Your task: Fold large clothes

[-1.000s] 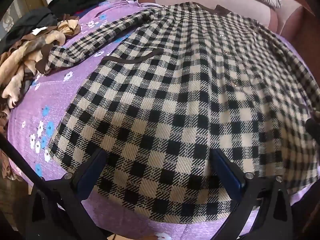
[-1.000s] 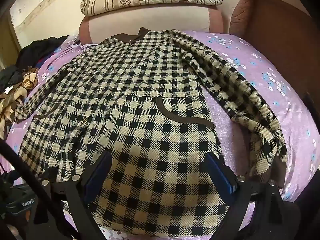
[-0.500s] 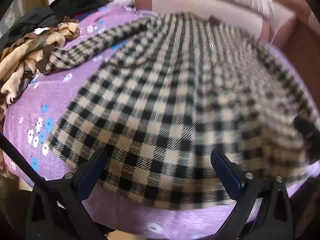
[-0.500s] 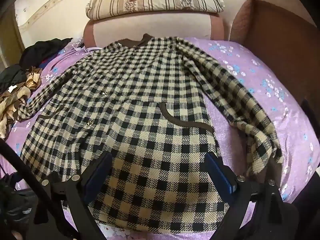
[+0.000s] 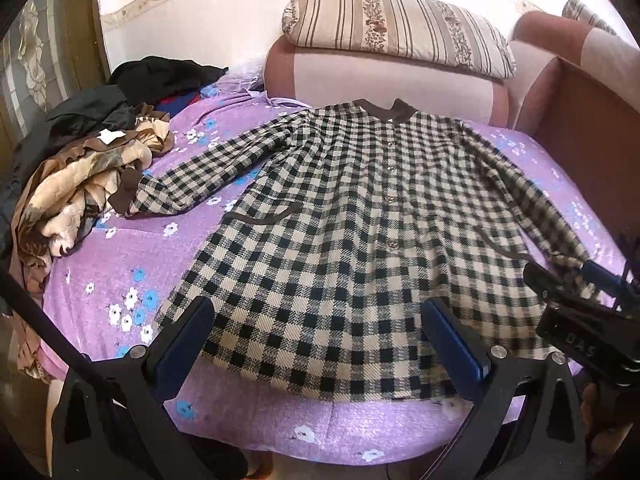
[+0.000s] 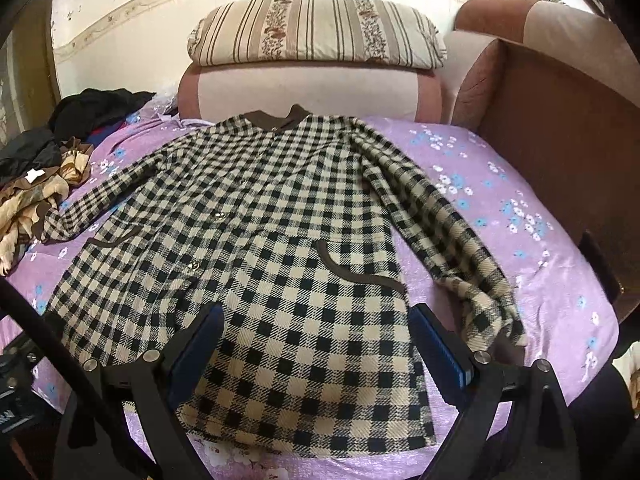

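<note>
The left gripper (image 5: pixel 320 332) had its jaws spread wide, with nothing between them; its blue pads (image 5: pixel 186 334) hung above the coat's hem, apart from the cloth. The right gripper (image 6: pixel 316 342) was likewise spread wide and empty, poised over the hem on the coat's right half. In the left view the right gripper (image 5: pixel 592 312) showed at the far right edge, near the right cuff.

The coat (image 5: pixel 360 232), checked in black and cream with a brown collar (image 6: pixel 276 118), lay flat and face up on the purple sheet (image 5: pixel 132 248), collar away from the cameras and hem nearest them. The hem (image 6: pixel 320 440) ran just inside the near edge of the bed, with a strip of sheet showing below it. The left sleeve (image 5: pixel 208 176) stretched out sideways, its cuff touching or just beside a pile of clothes (image 5: pixel 80 184). The right sleeve (image 6: pixel 444 232) sloped down alongside the body, cuff crumpled near the hem. Bare sheet (image 6: pixel 520 208) lay to the right of that sleeve, up to a brown panel (image 6: pixel 560 128). Beyond the collar stood a pink cushion (image 6: pixel 308 92) topped by a striped pillow (image 6: pixel 316 32).

Both grippers pointed forward and downward across the bed from its near edge, side by side, roughly level.
</note>
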`<state>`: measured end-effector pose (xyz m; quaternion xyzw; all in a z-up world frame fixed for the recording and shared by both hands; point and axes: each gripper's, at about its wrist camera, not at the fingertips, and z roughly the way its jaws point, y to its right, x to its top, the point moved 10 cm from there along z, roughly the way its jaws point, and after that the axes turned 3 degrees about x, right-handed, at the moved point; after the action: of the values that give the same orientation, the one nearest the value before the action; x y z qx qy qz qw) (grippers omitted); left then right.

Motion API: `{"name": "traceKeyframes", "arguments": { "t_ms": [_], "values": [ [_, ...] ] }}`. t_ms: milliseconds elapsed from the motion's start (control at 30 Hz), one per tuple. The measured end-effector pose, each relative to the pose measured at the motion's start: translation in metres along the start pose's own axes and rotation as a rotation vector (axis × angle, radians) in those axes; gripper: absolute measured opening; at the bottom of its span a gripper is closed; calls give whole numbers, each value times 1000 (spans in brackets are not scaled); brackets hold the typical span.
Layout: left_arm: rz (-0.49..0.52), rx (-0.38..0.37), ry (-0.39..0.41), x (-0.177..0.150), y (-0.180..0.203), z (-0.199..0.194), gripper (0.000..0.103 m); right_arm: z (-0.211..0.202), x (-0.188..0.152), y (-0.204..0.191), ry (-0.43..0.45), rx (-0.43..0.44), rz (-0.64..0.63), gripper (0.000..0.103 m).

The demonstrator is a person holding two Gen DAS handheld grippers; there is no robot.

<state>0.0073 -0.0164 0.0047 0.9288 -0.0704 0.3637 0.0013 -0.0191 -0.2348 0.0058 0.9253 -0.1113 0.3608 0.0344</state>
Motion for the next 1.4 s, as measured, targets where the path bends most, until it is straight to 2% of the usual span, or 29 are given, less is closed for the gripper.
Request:
{"name": "traceKeyframes", "arguments": {
  "t_ms": [333, 533, 600, 833, 1067, 1400],
  "values": [
    [16, -1, 16, -2, 4, -6, 103, -1, -4, 2, -5, -3, 2, 96],
    [24, 73, 65, 1, -3, -8, 103, 2, -7, -4, -15, 2, -8, 96],
    [23, 76, 69, 2, -5, -7, 103, 3, -8, -5, -19, 2, -10, 96],
    [19, 60, 43, -1, -3, 2, 103, 8, -10, -6, -26, 0, -12, 96],
    [23, 38, -21, -11, 2, 14, 103, 15, -15, -7, -43, -2, -20, 96],
    [5, 32, -38, -14, -2, 18, 103, 18, -18, -13, -50, -1, -31, 96]
  ]
}}
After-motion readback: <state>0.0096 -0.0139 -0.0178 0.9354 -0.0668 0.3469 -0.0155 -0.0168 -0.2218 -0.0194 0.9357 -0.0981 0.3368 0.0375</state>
